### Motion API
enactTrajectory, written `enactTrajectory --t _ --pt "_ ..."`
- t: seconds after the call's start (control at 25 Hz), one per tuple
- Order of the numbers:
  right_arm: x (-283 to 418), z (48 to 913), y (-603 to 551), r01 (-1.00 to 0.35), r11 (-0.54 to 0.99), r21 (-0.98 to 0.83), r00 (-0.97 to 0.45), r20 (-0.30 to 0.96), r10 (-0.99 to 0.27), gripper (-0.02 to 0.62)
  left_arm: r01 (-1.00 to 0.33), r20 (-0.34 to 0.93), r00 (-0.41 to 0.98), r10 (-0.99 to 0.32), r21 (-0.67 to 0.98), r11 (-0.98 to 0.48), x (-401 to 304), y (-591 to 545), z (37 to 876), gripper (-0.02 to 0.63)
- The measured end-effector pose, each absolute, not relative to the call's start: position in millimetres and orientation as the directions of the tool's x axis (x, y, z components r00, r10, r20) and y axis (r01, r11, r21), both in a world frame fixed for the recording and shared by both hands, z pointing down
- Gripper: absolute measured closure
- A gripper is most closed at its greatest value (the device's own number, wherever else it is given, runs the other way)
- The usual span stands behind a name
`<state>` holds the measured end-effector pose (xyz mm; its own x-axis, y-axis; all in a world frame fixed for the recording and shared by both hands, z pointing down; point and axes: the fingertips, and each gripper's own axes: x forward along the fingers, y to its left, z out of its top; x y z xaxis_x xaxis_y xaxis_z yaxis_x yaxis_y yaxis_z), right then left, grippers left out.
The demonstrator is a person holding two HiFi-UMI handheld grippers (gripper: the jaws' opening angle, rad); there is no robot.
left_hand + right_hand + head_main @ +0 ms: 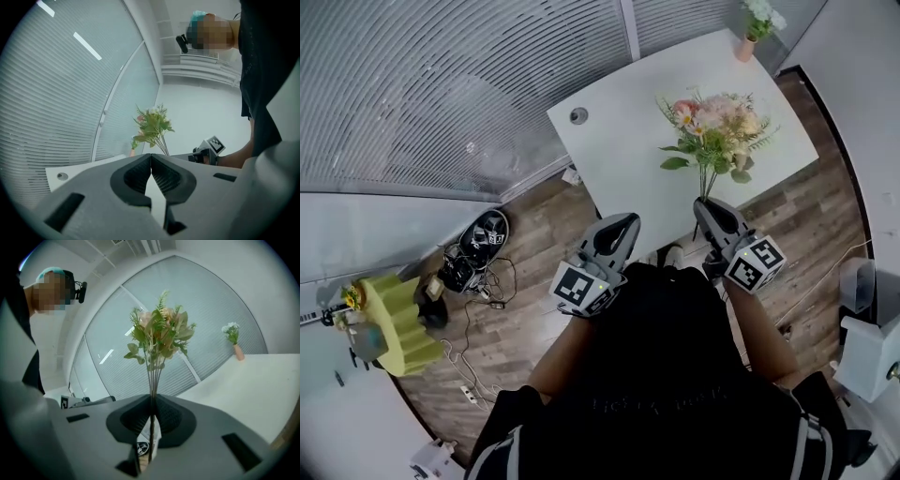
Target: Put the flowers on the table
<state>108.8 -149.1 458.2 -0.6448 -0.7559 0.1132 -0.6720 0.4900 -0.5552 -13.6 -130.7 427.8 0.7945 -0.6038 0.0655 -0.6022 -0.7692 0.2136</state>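
A bunch of pink and cream flowers with green leaves [717,129] stands upright over the white table [619,141]. My right gripper [705,205] is shut on its thin stems, just off the table's near edge. In the right gripper view the stems [152,380] run up from between the pads to the blooms [159,331]. My left gripper [627,221] hovers beside it to the left, shut and empty, its tips touching in the left gripper view [151,156]. That view also shows the bunch [152,126] and the right gripper's marker cube [214,144].
A small pink vase with white flowers [753,30] stands at the table's far corner. A round cable hole [578,116] is near the table's left corner. Cables and gear [473,258] lie on the wood floor at left, by a yellow-green object [394,323].
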Motion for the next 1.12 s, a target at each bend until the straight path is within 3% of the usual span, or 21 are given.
enactTrajectory --t 1.12 --pt "87.2 656.0 -183.2 -0.741 0.322 -0.59 -0.641 0.477 -0.601 0.551 -0.577 0.312 0.813 -0.492 0.312 -0.755 17.9 -155.5 565.3 0.588"
